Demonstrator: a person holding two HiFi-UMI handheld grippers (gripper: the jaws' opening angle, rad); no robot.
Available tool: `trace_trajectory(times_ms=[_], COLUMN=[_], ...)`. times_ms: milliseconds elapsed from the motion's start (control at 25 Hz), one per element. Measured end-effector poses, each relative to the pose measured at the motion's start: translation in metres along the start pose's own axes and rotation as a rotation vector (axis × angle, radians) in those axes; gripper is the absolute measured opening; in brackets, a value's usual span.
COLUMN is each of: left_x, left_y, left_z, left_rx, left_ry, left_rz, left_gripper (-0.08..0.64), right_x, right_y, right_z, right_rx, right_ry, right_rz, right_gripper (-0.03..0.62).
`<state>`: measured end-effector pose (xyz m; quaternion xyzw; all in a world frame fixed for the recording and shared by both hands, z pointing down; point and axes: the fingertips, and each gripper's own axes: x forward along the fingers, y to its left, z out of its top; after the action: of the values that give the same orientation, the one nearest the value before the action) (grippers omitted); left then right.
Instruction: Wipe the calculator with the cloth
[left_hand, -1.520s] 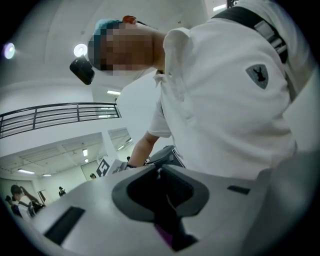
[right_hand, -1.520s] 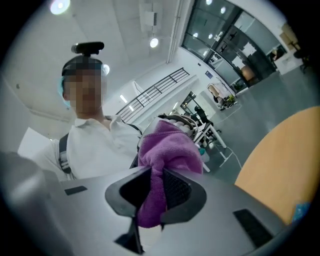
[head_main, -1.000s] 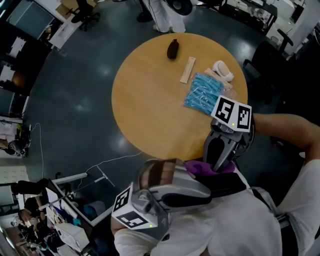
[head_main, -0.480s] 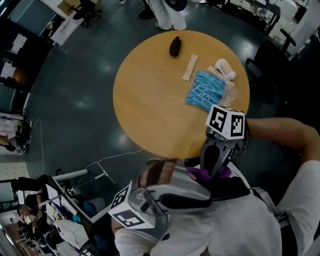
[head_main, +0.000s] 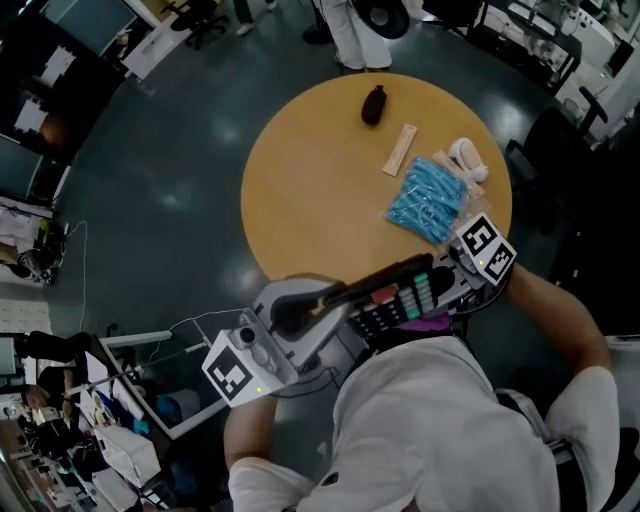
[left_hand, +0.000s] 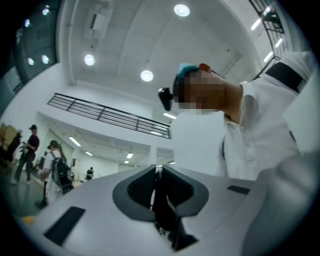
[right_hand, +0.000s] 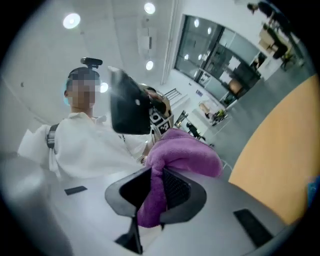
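Left gripper (left_hand: 159, 190) fingers clamp slim black calculator (head_main: 400, 297) midair, right gripper (right_hand: 157, 192) fingers pinch fuzzy purple cloth (right_hand: 187, 150). Pickup sorted, actual wiping looks not begun yet imo.

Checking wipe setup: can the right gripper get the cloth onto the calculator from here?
Probably yes. The right gripper clamps the cloth close to the calculator, which the left gripper holds; nothing stands between them.

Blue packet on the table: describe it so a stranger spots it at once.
Find the round wooden table. Along its right side, in the head view, lies a row of small things, and the blue packet is the one nearest the person. It is the only bright blue item, next to a pale flat stick and a white object.
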<state>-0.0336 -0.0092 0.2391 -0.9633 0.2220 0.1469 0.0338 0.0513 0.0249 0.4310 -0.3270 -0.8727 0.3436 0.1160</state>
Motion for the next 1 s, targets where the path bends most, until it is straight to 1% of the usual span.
trace_trajectory(times_ms=[80, 160, 240, 320, 360, 400, 440, 520, 600, 680, 760, 880, 1000], left_x=[-0.02, -0.038, -0.051, -0.062, -0.068, -0.075, -0.083, -0.099, -0.112, -0.122, -0.13, -0.142, -0.151], left_y=[0.043, 0.076, 0.098, 0.113, 0.119, 0.123, 0.126, 0.131, 0.134, 0.135, 0.136, 0.141, 0.145], left_z=[-0.024, -0.063, -0.12, -0.19, -0.228, -0.266, -0.303, -0.367, -0.414, -0.443, -0.462, -0.477, -0.488], left_rx=[-0.079, -0.133, -0.16, -0.173, -0.194, -0.23, -0.283, -0.411, -0.509, -0.556, -0.574, -0.606, -0.607], left_ry=[-0.016, 0.003, 0.072, 0.176, 0.229, 0.274, 0.309, 0.346, 0.363, 0.378, 0.391, 0.4, 0.458], left_rz=[0.141, 0.255, 0.349, 0.432, 0.464, 0.49, 0.51, 0.548, 0.581, 0.6, 0.603, 0.603, 0.593], left_gripper=[0.043, 0.043, 0.043, 0.043, 0.043, 0.043, 0.043, 0.043, 0.043, 0.043, 0.043, 0.043, 0.044], right_x=[-0.02, -0.038, -0.051, -0.061, -0.066, -0.07, -0.073, -0.076, -0.076, -0.075, -0.071, -0.066, -0.063], right_y=[-0.012, -0.018, -0.022, -0.026, -0.028, -0.03, -0.032, -0.035, -0.038, -0.041, -0.045, -0.049, -0.05], right_z=[0.003, 0.002, -0.005, -0.016, -0.022, -0.027, -0.032, -0.041, -0.05, -0.057, -0.059, -0.055, -0.053], right_rx=[-0.026, -0.023, -0.015, -0.001, 0.01, 0.024, 0.04, 0.073, 0.104, 0.127, 0.14, 0.143, 0.146], right_ry=[-0.112, -0.227, -0.303, -0.354, -0.38, -0.41, -0.443, -0.499, -0.535, -0.561, -0.583, -0.599, -0.611], right_rz=[-0.095, -0.161, -0.216, -0.266, -0.289, -0.31, -0.33, -0.363, -0.387, -0.4, -0.403, -0.4, -0.394], right_gripper=[0.073, 0.074, 0.073, 0.073, 0.073, 0.073, 0.073, 0.072, 0.072, 0.073, 0.074, 0.074, 0.074])
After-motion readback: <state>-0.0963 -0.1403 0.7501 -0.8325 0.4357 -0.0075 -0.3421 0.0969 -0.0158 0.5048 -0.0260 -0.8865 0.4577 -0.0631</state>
